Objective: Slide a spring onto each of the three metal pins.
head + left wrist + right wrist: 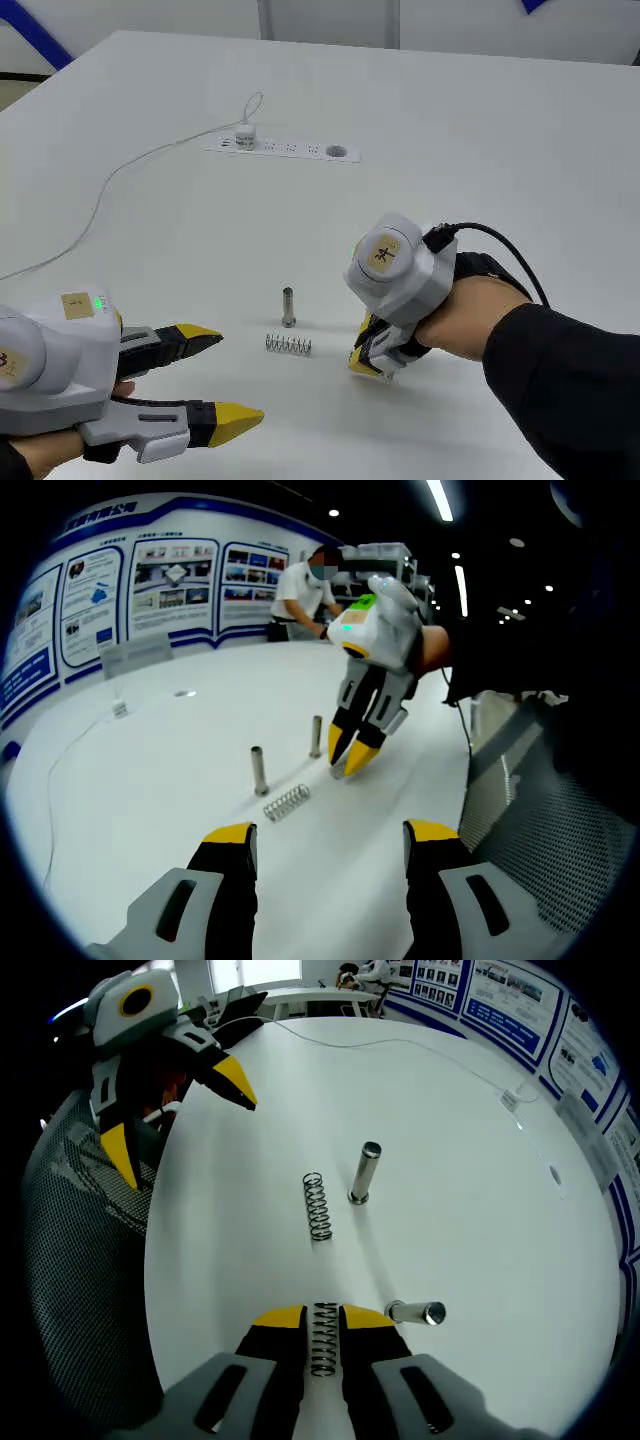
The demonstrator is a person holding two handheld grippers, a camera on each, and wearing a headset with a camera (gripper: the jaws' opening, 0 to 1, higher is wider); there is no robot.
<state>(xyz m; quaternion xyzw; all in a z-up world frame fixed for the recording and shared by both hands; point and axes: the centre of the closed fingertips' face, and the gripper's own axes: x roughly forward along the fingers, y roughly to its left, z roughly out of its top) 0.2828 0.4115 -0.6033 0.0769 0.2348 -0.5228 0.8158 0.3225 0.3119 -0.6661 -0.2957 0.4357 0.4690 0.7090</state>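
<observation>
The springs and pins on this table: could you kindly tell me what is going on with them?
A person is working at a white table with a gripper in each hand. The right gripper is shut on a spring, low over the table beside a standing pin. A second spring lies loose next to another upright pin. The left gripper is open and holds nothing. Neither of these pins wears a spring yet.
</observation>
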